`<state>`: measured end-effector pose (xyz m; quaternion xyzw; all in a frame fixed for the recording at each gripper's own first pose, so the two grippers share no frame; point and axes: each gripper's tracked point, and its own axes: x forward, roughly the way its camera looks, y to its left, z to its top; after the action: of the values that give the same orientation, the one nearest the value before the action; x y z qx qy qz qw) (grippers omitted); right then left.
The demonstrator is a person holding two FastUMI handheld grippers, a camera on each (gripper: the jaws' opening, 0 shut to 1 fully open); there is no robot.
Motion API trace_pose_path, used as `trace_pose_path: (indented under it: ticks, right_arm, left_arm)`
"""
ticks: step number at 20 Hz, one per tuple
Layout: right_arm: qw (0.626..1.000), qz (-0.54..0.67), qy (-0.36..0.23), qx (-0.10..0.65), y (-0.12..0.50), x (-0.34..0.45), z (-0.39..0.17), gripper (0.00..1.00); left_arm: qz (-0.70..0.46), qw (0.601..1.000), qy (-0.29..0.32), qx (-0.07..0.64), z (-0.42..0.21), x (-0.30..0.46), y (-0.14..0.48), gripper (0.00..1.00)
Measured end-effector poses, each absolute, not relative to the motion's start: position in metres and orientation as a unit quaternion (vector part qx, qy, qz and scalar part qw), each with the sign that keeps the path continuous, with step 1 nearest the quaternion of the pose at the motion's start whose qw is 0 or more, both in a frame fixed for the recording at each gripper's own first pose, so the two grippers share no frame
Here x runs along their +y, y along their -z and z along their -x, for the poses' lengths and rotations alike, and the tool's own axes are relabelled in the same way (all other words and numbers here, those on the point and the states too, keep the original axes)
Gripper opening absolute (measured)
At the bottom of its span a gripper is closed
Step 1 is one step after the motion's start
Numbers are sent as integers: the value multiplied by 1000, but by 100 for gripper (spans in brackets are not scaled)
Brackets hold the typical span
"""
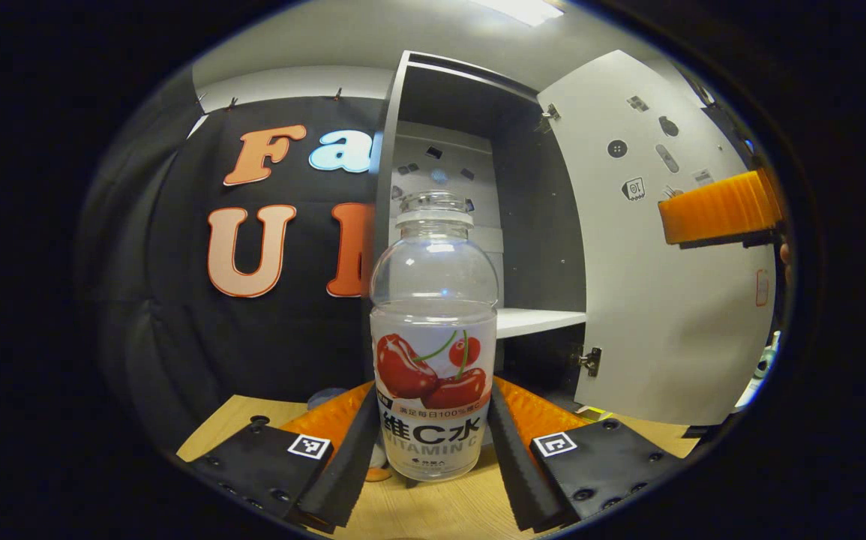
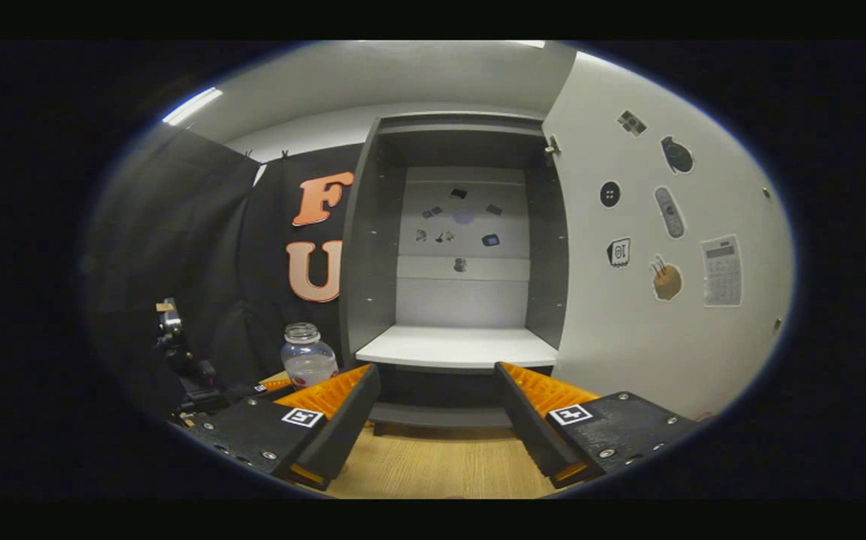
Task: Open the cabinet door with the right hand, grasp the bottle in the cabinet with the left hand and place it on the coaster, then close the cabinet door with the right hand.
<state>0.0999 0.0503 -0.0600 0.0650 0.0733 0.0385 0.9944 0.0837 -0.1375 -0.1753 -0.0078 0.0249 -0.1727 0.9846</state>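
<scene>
Bottle (image 1: 433, 352) upright on wooden table (image 1: 433, 514), open cabinet (image 2: 456, 247) behind

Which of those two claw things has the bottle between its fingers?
The left gripper: the bottle stands upright between its fingers over the wooden table. The right gripper is open with nothing between its fingers, facing the open cabinet.

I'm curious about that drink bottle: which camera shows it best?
The left gripper view: the bottle stands upright, close and central between that hand-held gripper's fingers, label facing the camera. The right gripper view shows the bottle small at left, its lower part hidden behind a finger.
</scene>
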Motion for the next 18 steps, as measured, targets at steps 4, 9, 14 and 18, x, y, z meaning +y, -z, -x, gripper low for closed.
trace_pose_path:
  ticks: [4, 9, 14, 18]
  right_arm:
    - [994, -62, -40, 81, 69, 68, -99, 94]
    - [994, -40, -33, 96, 81, 79, -93, 94]
    - [991, -10, -38, 124, 98, 89, -86, 94]
    - [987, -33, -53, 146, 111, 107, -86, 95]
  left_arm:
    - [-3, 981, 183, 59, -63, -126, 224, 83]
    - [-20, 977, 193, 84, -41, -108, 269, 83]
    - [-8, 974, 187, 130, -24, -99, 325, 83]
    - [15, 974, 167, 153, -18, -94, 354, 83]
